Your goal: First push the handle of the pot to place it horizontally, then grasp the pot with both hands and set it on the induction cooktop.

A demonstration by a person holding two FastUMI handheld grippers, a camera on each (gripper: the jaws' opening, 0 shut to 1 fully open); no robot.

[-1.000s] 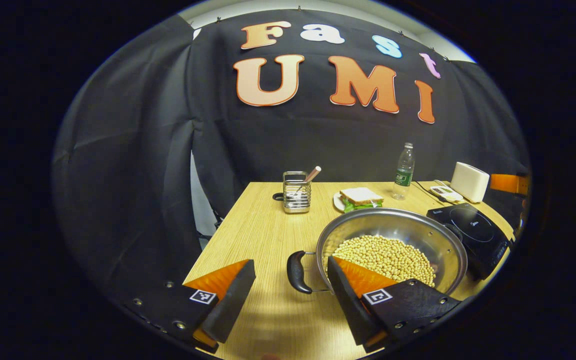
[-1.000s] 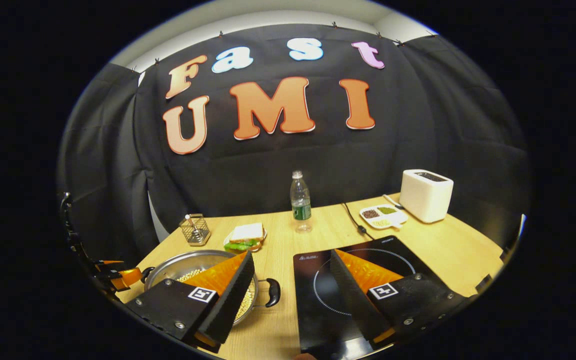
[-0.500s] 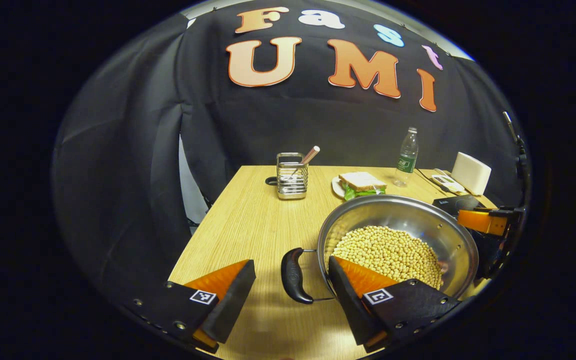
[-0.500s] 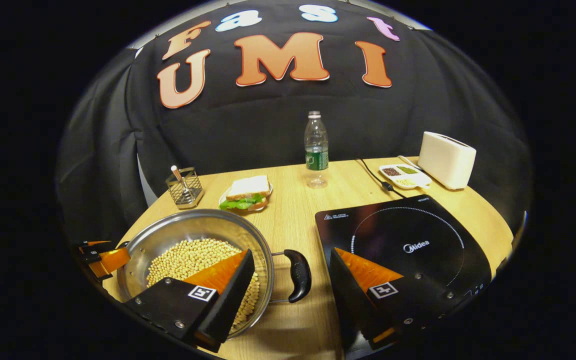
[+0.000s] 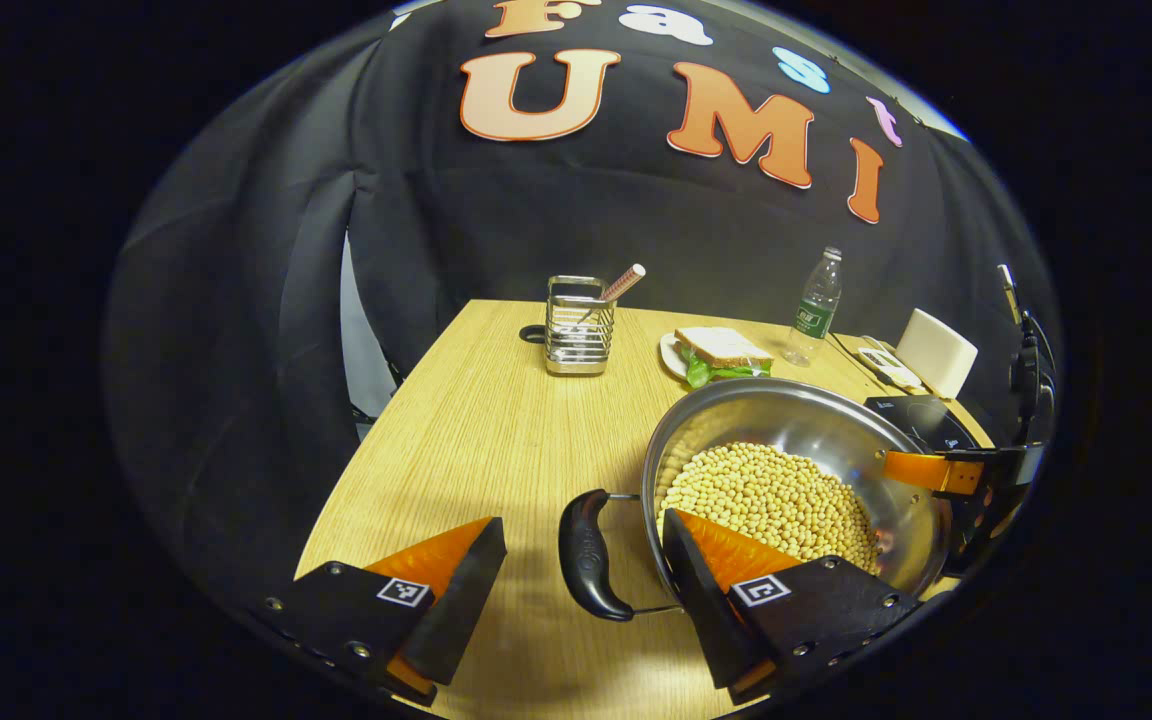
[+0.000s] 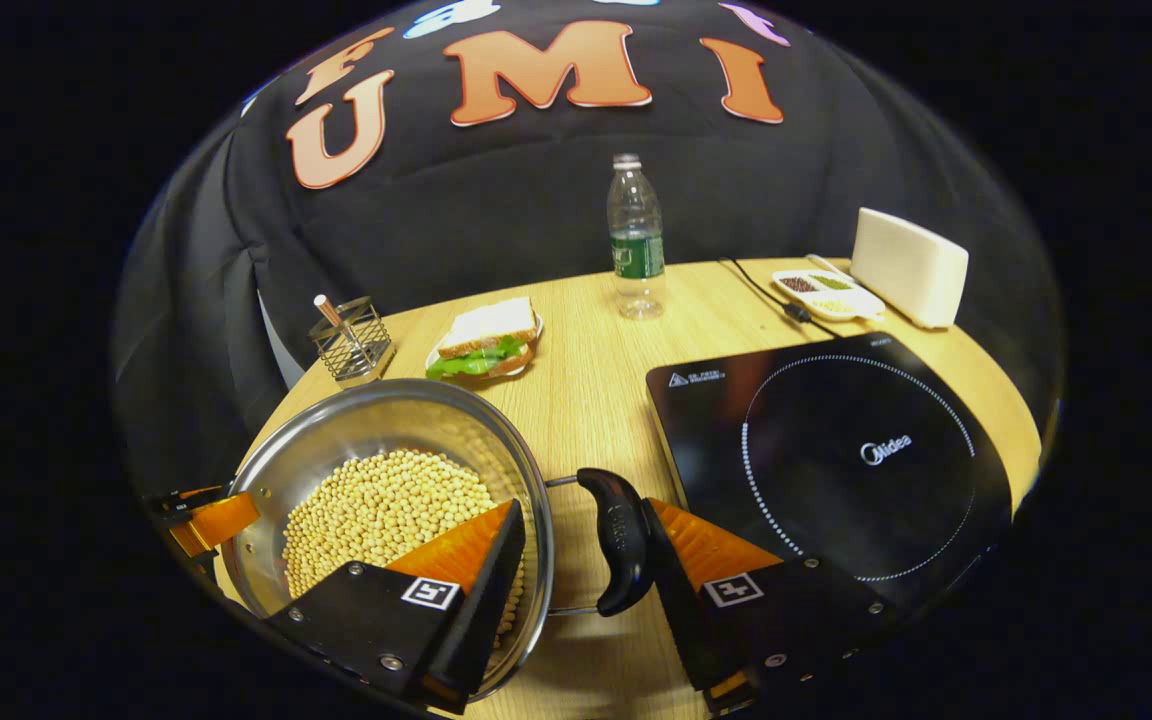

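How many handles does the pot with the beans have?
2. One handle sticks out between the left gripper's open fingers; the other sits between the right gripper's fingers, beside the induction cooktop.

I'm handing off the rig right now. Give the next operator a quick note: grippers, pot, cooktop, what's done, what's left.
Left gripper: open, straddling the pot's left handle; not gripping it.
Right gripper: open, straddling the right handle; one finger looks to be against the handle.
Pot: holds yellow beans and sits on the table, left of the induction cooktop, which has nothing on it.
Done: both grippers lined up at the handles, which look level.
Left: shut on both handles, lift evenly, set the pot on the cooktop ring.
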